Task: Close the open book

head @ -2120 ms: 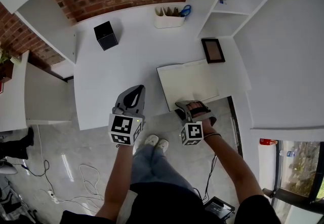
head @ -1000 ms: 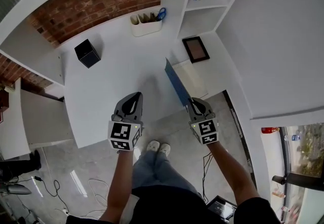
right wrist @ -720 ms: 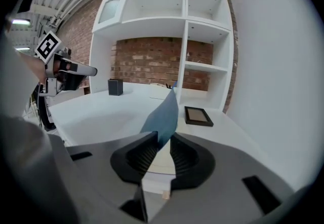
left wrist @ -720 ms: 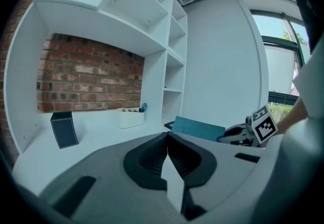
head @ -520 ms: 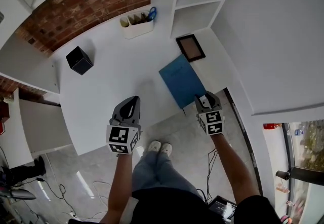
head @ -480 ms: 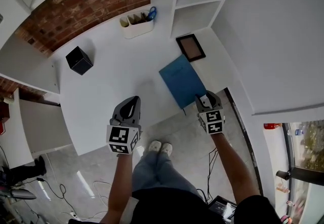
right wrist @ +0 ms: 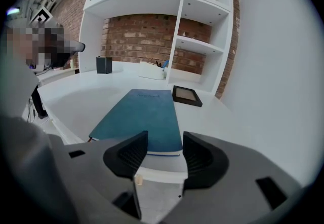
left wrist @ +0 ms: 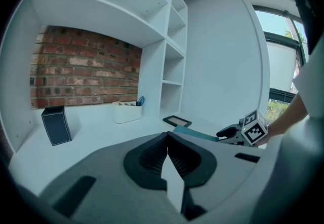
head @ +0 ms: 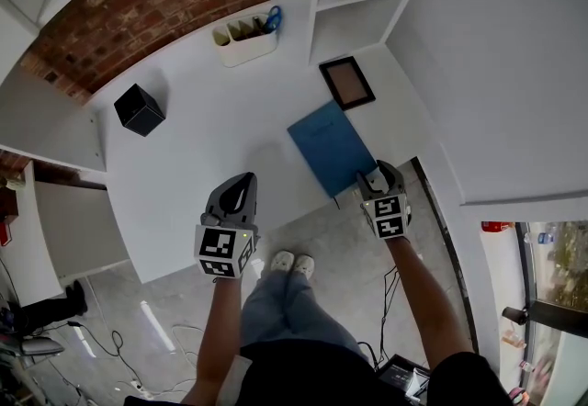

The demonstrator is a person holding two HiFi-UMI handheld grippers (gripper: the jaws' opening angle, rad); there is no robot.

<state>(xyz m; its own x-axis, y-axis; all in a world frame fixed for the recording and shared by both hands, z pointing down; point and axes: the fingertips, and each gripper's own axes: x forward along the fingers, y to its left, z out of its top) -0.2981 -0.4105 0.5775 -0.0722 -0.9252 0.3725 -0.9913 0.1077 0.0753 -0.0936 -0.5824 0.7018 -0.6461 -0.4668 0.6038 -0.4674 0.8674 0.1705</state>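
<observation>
Looks down on a white worktop (head: pixel 211 133) with the blue book (head: pixel 331 145) lying closed and flat, cover up, near the front right corner, one corner close to the front edge. Finds a dark picture frame (head: pixel 346 83) just beyond the book and apart from it, a black box (head: pixel 140 109) well off to the left, and a white organiser (head: pixel 244 35) with blue-handled scissors at the back by the brick wall (head: pixel 138 0). Holds the right gripper (head: pixel 380 176) just off the book's near corner, at the worktop's edge, aimed at the book and tilted down. Has just been spreading that gripper's fingers (right wrist: pixel 126 154): now released and wide apart, grasping nothing, with the book's near short edge showing in the gap just ahead and touching neither pad. Holds the left gripper (head: pixel 241 184) well left of the book, over the worktop's front edge, fingers (left wrist: pixel 152 156) clenched tip to tip on nothing. Catches, in the left gripper view, the book as a thin teal slab with the right gripper at its near end. Shows grey floor (head: pixel 322 230) and a pair of pale shoes (head: pixel 287 263) below the front edge.
</observation>
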